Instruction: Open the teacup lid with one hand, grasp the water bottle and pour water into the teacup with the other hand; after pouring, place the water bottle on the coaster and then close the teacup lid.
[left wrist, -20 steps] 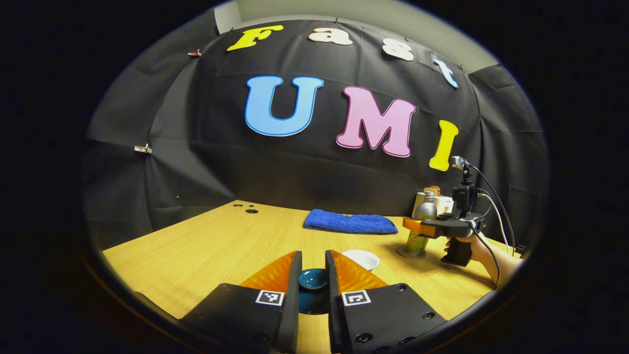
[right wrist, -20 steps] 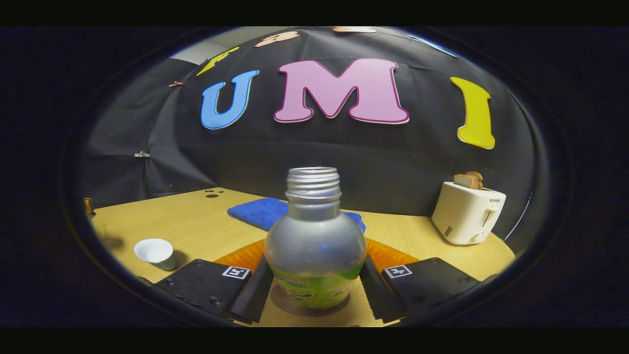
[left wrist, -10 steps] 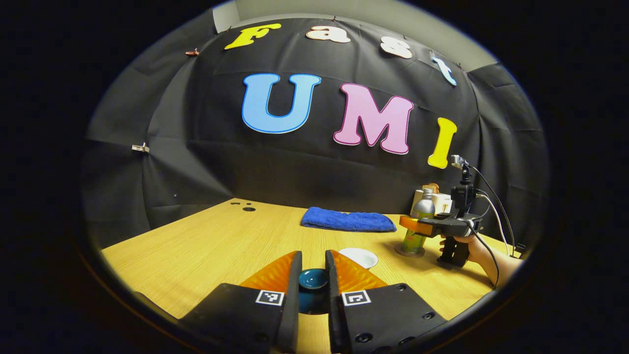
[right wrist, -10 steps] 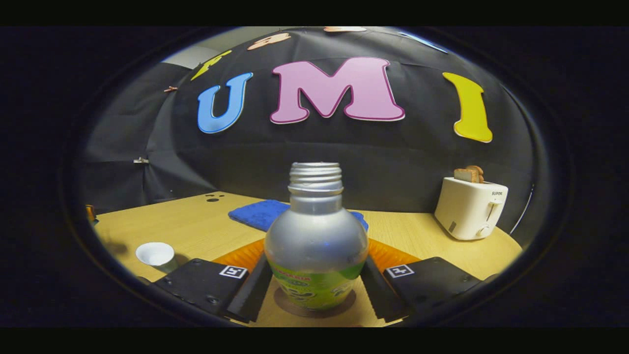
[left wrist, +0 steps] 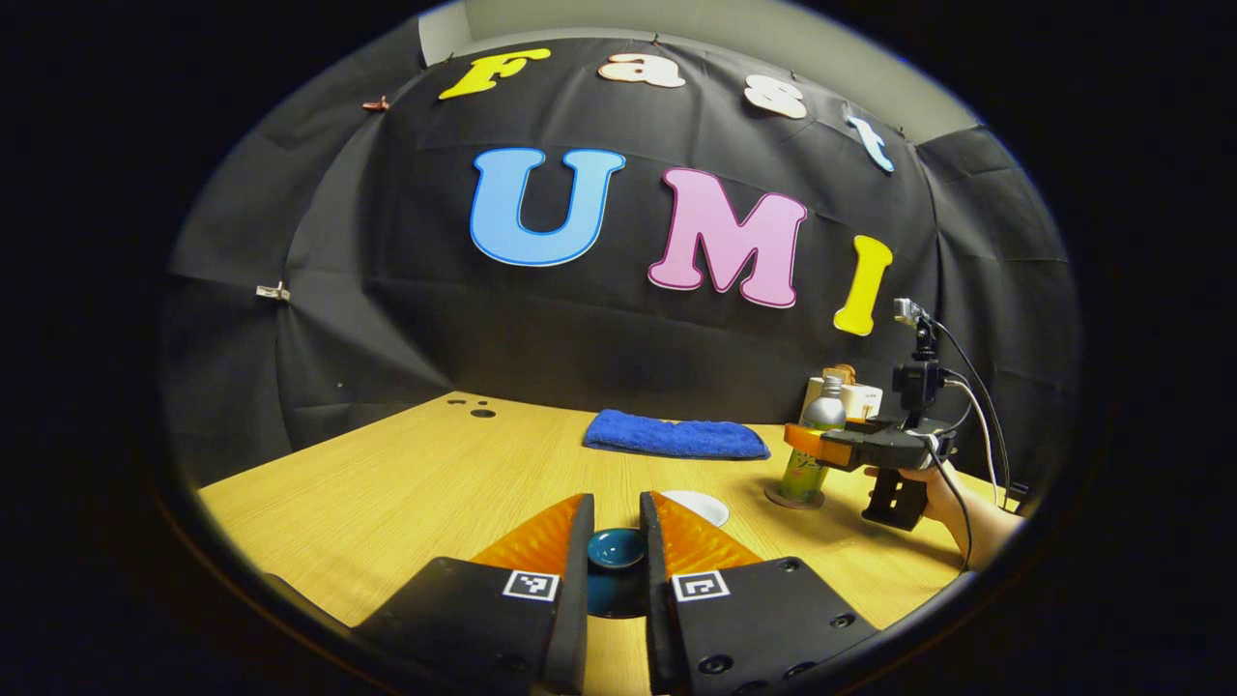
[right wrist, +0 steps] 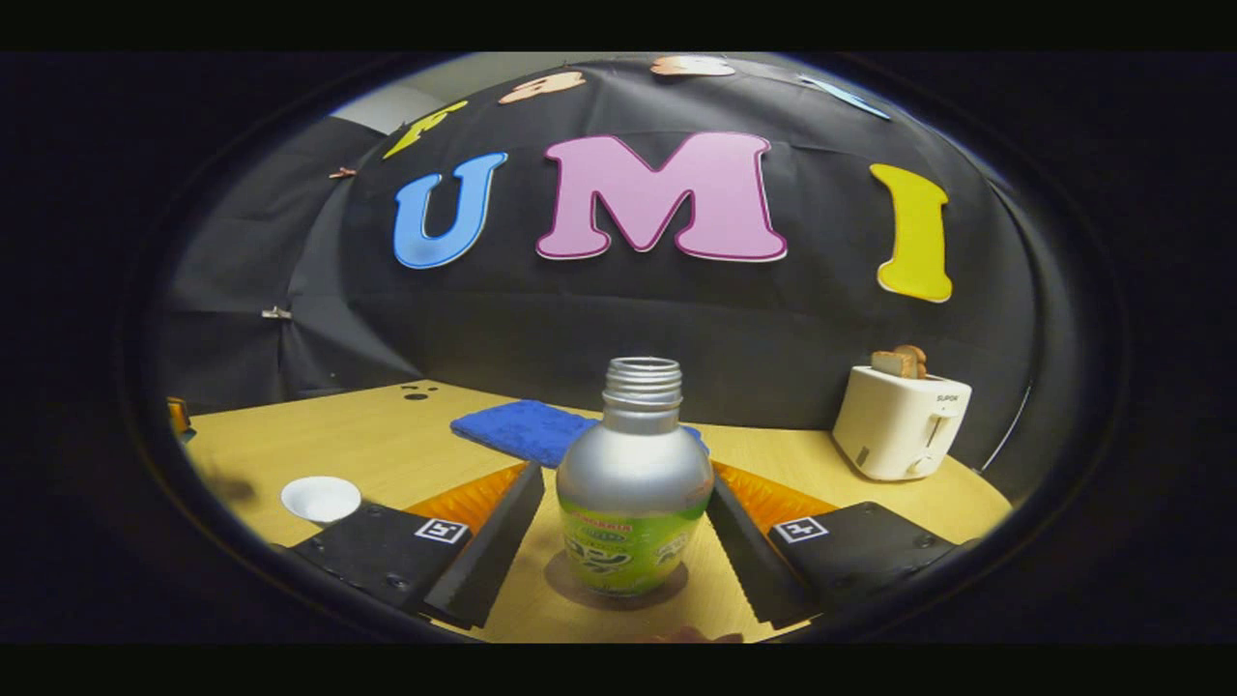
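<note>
Silver and green, the water bottle (right wrist: 634, 503) is stood on the brown coaster (right wrist: 615, 590) at lower centre, the right gripper (right wrist: 618, 541) spread wide, freeing it. The teal teacup lid (left wrist: 617, 548) is pinched by the left gripper (left wrist: 616, 541) beside the white teacup (left wrist: 698, 506), ready for closing.

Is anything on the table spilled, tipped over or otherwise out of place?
Nothing stands out. The water bottle stands upright on its coaster between the open right claw. The white teacup is upright, lidless; no water shows on the table. The left claw grips the teacup lid.
</note>
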Motion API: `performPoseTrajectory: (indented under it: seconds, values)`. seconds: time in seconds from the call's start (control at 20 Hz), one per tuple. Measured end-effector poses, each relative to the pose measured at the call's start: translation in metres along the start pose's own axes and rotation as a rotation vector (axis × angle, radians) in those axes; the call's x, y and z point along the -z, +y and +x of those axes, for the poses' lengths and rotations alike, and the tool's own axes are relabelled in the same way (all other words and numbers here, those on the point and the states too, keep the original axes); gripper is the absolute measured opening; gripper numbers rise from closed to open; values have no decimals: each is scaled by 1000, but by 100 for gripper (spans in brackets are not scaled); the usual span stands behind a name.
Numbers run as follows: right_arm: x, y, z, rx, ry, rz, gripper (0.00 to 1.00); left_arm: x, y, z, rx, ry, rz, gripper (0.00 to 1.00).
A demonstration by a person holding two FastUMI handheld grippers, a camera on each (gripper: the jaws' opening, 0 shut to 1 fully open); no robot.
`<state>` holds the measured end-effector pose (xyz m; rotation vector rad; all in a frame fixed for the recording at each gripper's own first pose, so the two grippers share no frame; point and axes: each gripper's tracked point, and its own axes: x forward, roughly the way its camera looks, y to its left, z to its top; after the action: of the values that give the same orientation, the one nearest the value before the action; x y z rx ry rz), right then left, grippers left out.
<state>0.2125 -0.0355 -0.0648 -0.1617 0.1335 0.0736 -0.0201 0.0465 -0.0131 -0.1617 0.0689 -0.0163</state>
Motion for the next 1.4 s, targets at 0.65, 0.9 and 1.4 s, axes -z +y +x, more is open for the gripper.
performPoseTrajectory:
  seconds: [0.65, 0.9, 1.4]
  values:
    - [-29, -6, -79, 17, -63, -19, 98, -21, -21, 1, 26, -48, 46, 29]
    - [-44, -9, -126, 40, -96, -17, 98, -33, -29, 28, 41, -81, 51, 28]
    - [-22, -21, -160, 44, -22, 55, 98, 3, -55, 115, 69, -4, 117, 29]
